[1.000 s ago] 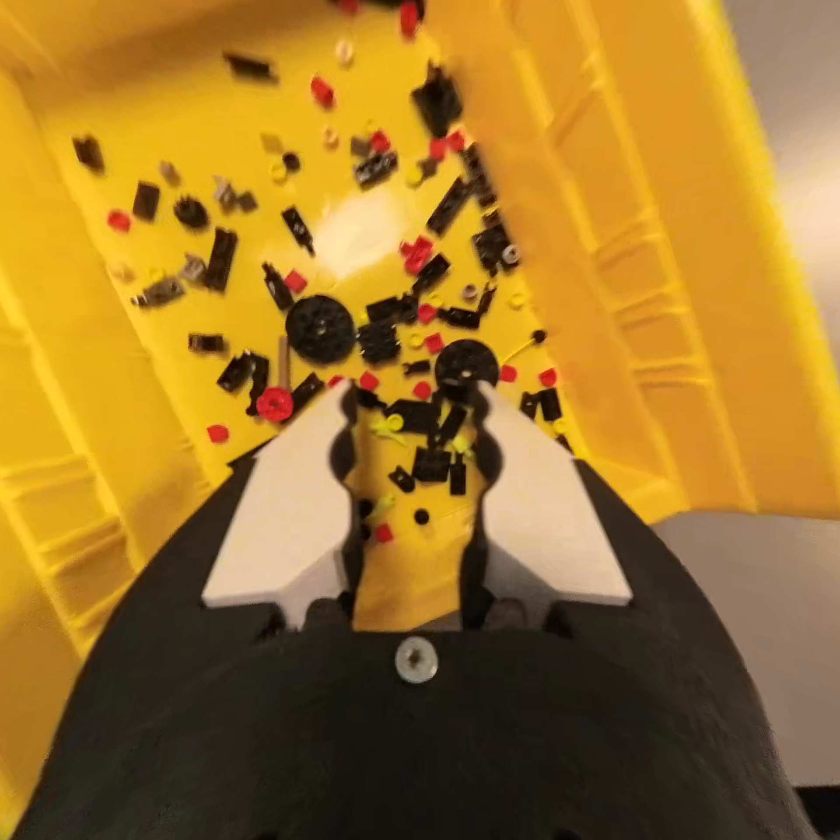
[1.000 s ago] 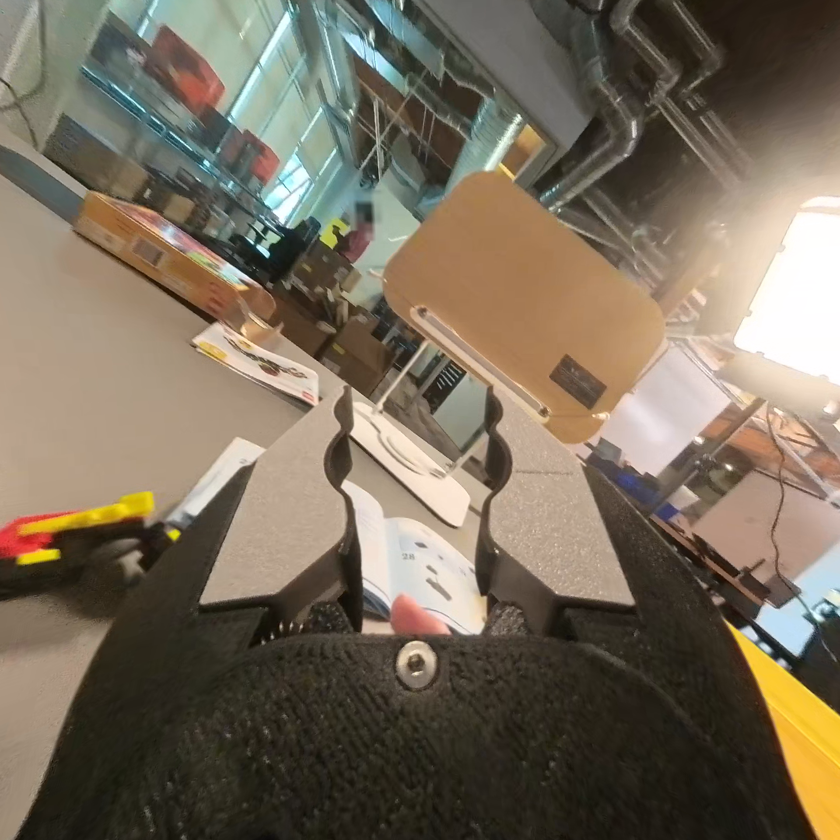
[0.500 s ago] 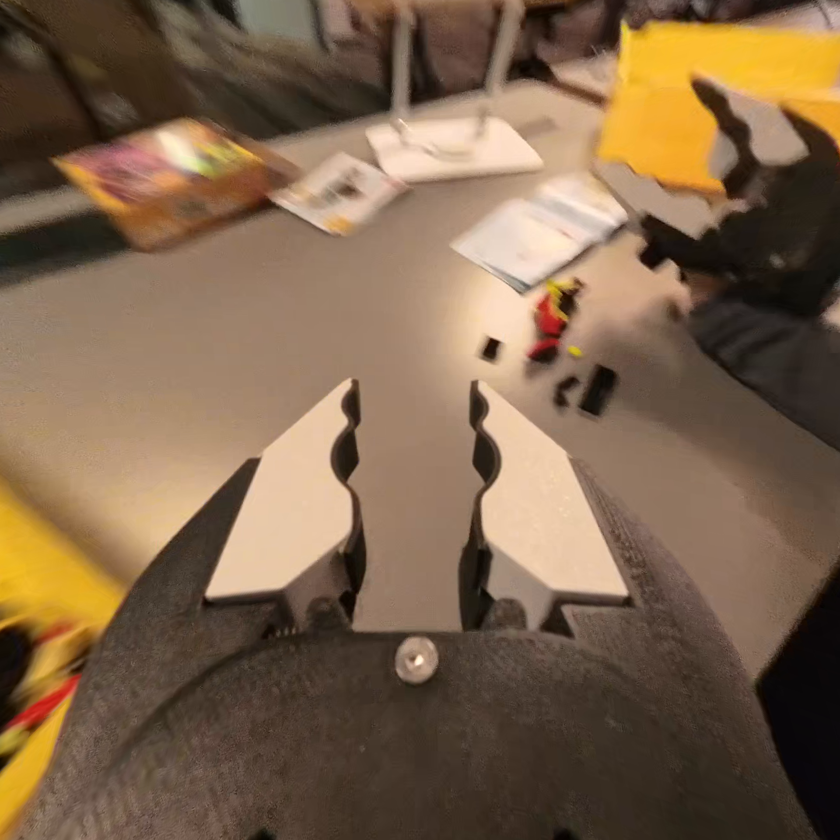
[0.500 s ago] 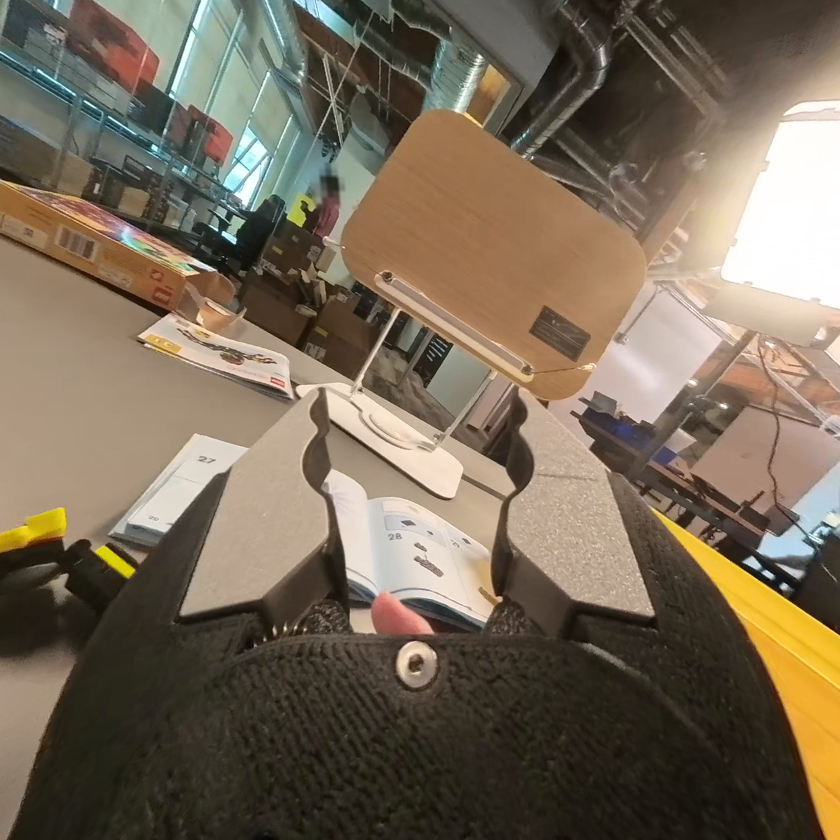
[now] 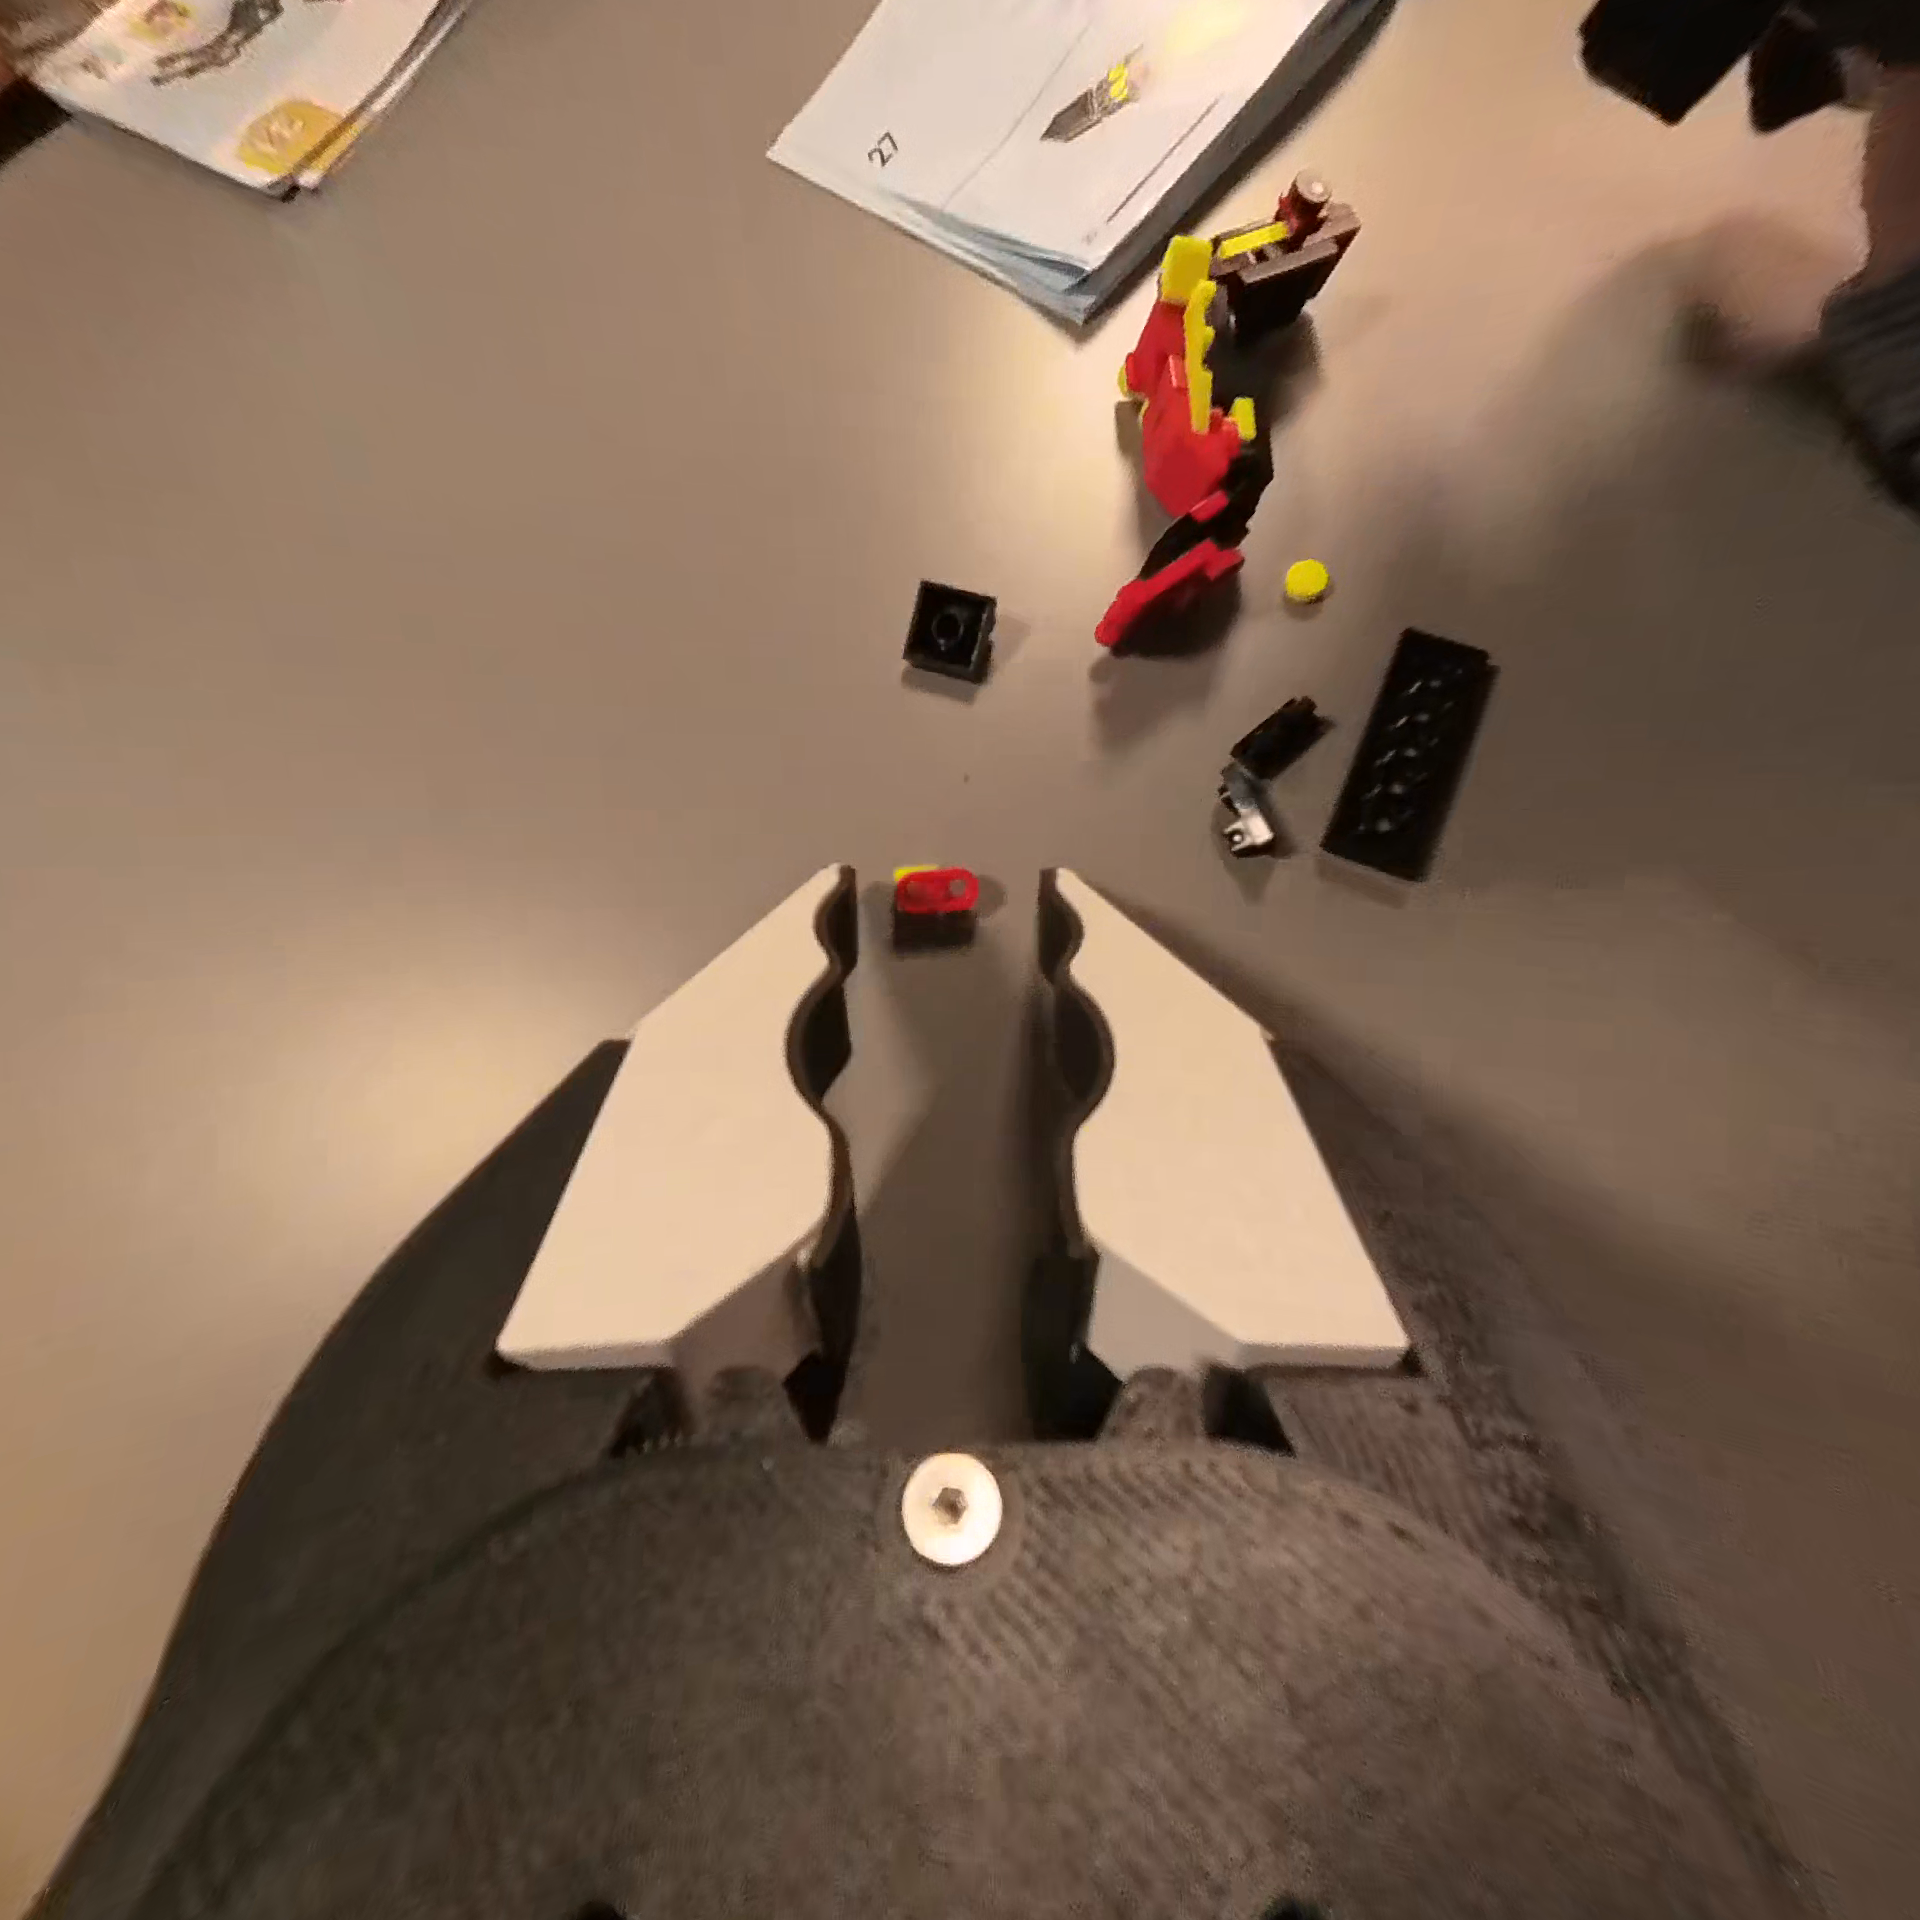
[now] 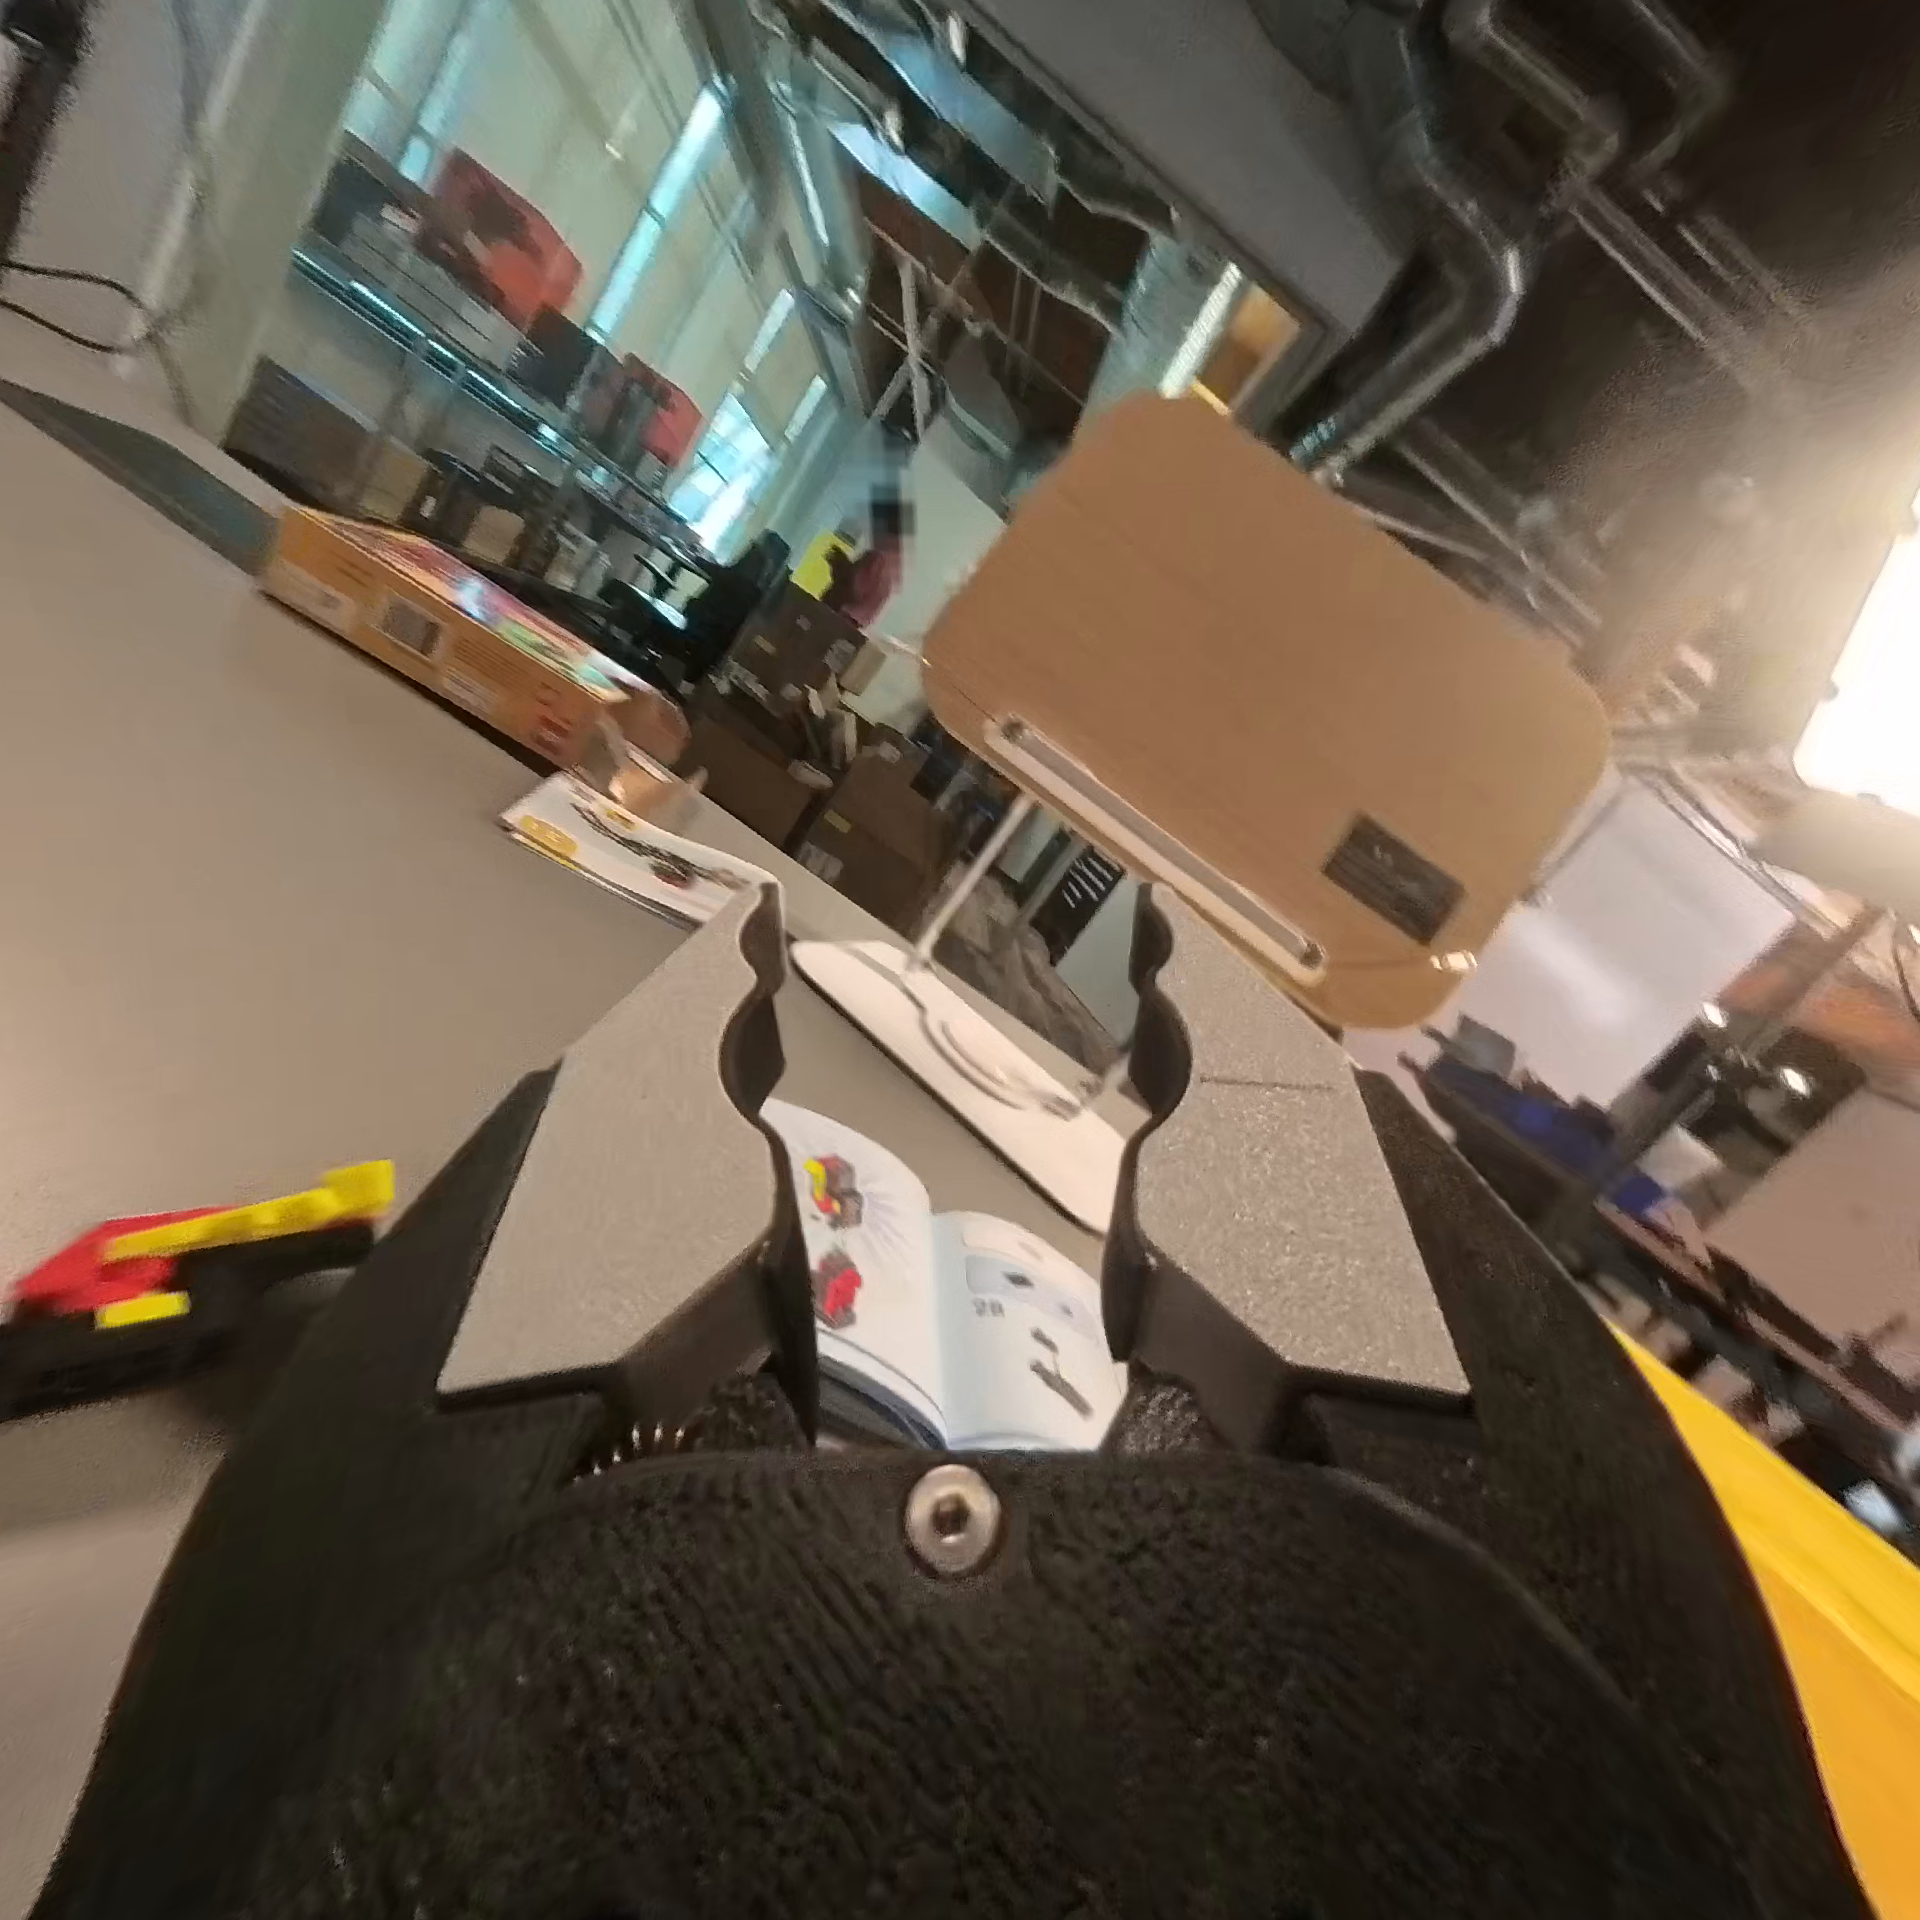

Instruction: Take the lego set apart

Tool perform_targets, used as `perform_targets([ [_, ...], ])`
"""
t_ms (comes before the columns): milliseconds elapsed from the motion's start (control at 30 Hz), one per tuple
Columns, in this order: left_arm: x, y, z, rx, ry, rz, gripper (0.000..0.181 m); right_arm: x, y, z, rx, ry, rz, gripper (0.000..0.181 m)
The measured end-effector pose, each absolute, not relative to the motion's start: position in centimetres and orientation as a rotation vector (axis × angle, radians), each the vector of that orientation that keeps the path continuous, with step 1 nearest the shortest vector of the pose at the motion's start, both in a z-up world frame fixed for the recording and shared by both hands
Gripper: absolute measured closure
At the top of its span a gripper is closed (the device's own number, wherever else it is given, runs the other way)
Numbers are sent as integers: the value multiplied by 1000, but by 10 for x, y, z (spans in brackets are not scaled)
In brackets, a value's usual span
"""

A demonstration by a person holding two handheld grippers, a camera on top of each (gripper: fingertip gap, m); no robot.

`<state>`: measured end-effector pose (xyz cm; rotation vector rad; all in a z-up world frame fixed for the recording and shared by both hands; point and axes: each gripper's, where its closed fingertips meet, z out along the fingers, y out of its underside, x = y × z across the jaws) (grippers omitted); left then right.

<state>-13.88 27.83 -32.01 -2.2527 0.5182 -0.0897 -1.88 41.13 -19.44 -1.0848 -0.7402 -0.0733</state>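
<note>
In the left wrist view my left gripper is open and empty, low over the grey table, with a small red and yellow piece lying between its fingertips. Farther off lies the red, yellow and black lego model on its side. Near it are a black square brick, a yellow round stud, a small black part and a long black plate. My right gripper is open and empty, tilted upward; the model lies at its left.
An open instruction booklet lies past the model and also shows in the right wrist view. A second booklet lies far left. A wooden board on a white stand, an orange box and a yellow bin edge are in view. The black square brick is closer to my left gripper, around 5 cm from its tips; the right tips are 15 cm off. My left gripper's tips are some 7 cm from the long black plate. My right tips are about 15 cm from the yellow round stud, my left tips only 8 cm.
My left gripper swung out of the yellow bin of loose pieces and came down over the table to the small red piece. My right gripper stayed open and shifted only slightly.
</note>
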Motion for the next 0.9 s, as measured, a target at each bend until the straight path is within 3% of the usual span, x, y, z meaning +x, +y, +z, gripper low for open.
perform_targets([
  [100,-138,280,-321,-2261,557,-112,167,-50,384,-195,-966,-900,-13,118],
  [233,-147,286,-314,-2209,523,-150,166,-98,329,-218,-769,-1224,96,126],
  [333,-131,283,-273,-2002,376,-602,166,-119,274,-226,-665,-1372,372,145],
  [567,-125,254,-215,-1680,235,-1489,167,-130,252,-232,-689,-1430,499,156],
  [900,-121,245,-218,-1632,209,-1722,167,-131,244,-221,-706,-1372,639,169],
])
